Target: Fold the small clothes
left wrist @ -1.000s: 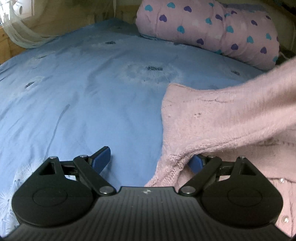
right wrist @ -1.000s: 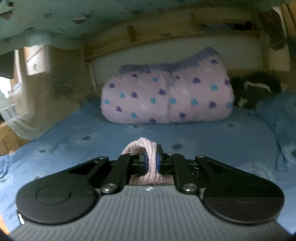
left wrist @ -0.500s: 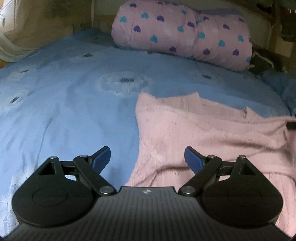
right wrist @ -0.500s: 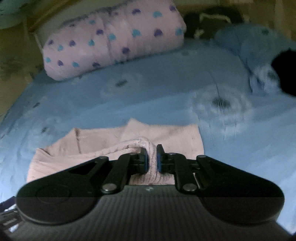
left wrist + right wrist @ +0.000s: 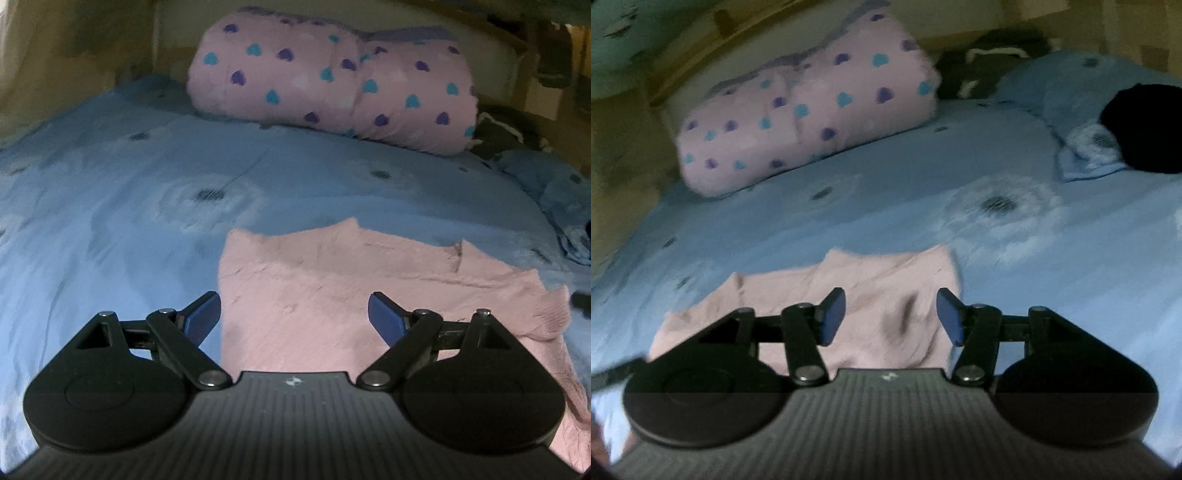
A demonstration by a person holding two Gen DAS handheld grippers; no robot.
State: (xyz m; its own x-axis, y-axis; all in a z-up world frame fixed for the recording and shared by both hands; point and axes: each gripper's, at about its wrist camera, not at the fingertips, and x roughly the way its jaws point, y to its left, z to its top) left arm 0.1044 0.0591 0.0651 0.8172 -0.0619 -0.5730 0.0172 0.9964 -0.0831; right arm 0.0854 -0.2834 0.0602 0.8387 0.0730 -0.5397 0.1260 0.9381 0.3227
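A small pink knitted garment (image 5: 332, 288) lies folded flat on the blue bed sheet (image 5: 110, 206). It also shows in the right wrist view (image 5: 886, 288). My left gripper (image 5: 294, 317) is open and empty, just above the garment's near left part. My right gripper (image 5: 891, 314) is open and empty, just above the garment's near right part. Its blue pads (image 5: 833, 314) stand apart with pink knit between them. A loose edge of the garment (image 5: 546, 317) curls up at the right.
A rolled pink blanket with heart print (image 5: 332, 77) lies at the head of the bed. A blue pillow (image 5: 1071, 96) with a black item (image 5: 1145, 125) on it sits at the right. A dark bundle (image 5: 506, 133) lies beside the blanket. A wooden frame borders the bed.
My right gripper has opened and let go of the pink knit fold, which now lies flat. My left gripper has tilted up and stays open.
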